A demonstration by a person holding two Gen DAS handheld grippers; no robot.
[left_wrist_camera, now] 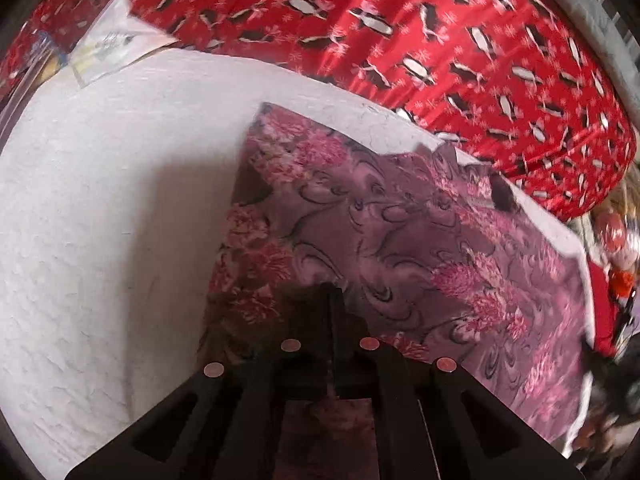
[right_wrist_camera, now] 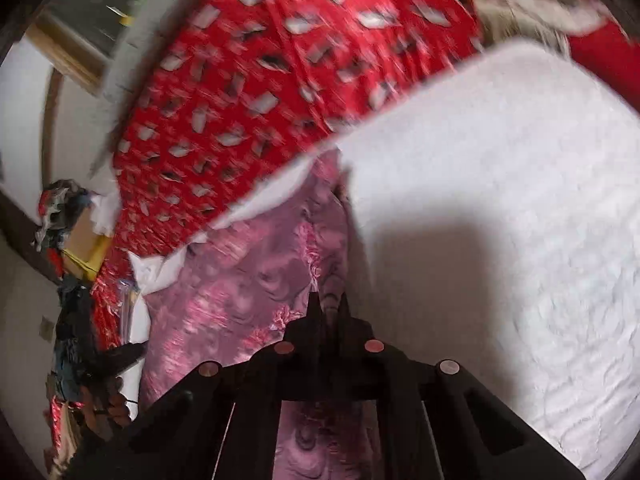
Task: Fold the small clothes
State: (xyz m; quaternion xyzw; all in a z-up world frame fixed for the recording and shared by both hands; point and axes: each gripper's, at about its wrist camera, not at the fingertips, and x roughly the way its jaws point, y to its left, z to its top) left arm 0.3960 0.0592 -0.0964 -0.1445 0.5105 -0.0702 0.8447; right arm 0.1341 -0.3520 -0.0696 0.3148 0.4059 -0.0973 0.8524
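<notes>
With both the left gripper [left_wrist_camera: 332, 304] and right gripper [right_wrist_camera: 329, 306] clamped on the pink floral cloth [left_wrist_camera: 400, 232] over the white towel [left_wrist_camera: 100, 200], you lift evenly, keeping corners level.

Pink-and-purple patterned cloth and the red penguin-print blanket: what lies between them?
In the left wrist view, a strip of white textured sheet separates the pink-and-purple patterned cloth from the red penguin-print blanket.
</notes>
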